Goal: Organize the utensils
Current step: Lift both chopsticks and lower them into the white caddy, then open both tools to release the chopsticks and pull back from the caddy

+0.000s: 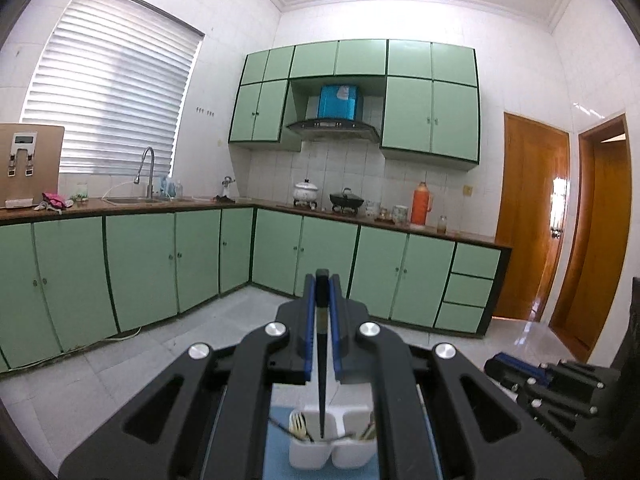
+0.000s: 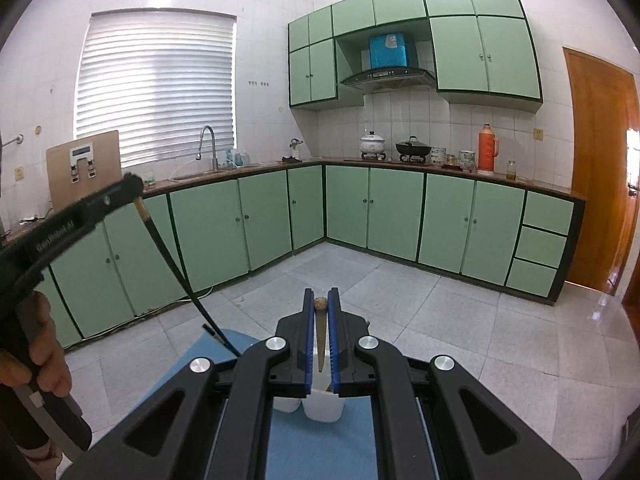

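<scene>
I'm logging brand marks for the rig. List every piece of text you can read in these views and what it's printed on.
"GenRobot.AI": white lettering along the black side of the left gripper, seen from the right wrist view; partly blurred, so that is my best reading.
Blue box above the range hood: a pale label, too blurred to read.
Water dispenser display panel: too small to read.

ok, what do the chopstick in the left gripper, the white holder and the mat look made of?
Chopstick: looks like dark lacquered wood or plastic, glossy black with a pale band near the top.
Holder: probably moulded plastic, matte white with rounded walls.
Mat: blue, flat, matte; fabric or foam, can't tell which.
</scene>
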